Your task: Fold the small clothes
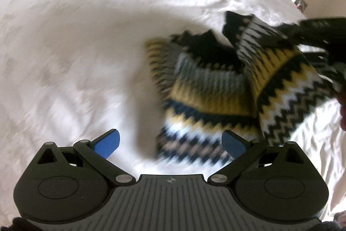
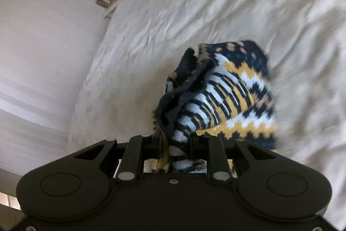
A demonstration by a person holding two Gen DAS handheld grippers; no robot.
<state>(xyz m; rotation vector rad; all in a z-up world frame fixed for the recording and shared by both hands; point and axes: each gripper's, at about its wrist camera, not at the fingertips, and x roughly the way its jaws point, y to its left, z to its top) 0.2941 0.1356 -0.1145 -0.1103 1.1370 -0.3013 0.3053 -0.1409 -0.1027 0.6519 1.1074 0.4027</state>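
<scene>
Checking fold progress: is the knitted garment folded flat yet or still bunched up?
Bunched up: the knitted garment hangs crumpled from the shut right gripper, above the white bedsheet.

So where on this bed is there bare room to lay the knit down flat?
The white bedsheet is bare on the left gripper's side of the zigzag knit garment, up to the far edge. In the right wrist view, bare sheet runs beyond and on both sides. Crowded only where the knit hangs from the right gripper.

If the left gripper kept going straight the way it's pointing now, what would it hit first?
Probably the white bedsheet. The left gripper is open with nothing between its pads; the patterned knit garment hangs just right of its line, so a brush is possible. Blur leaves depth unclear.
</scene>
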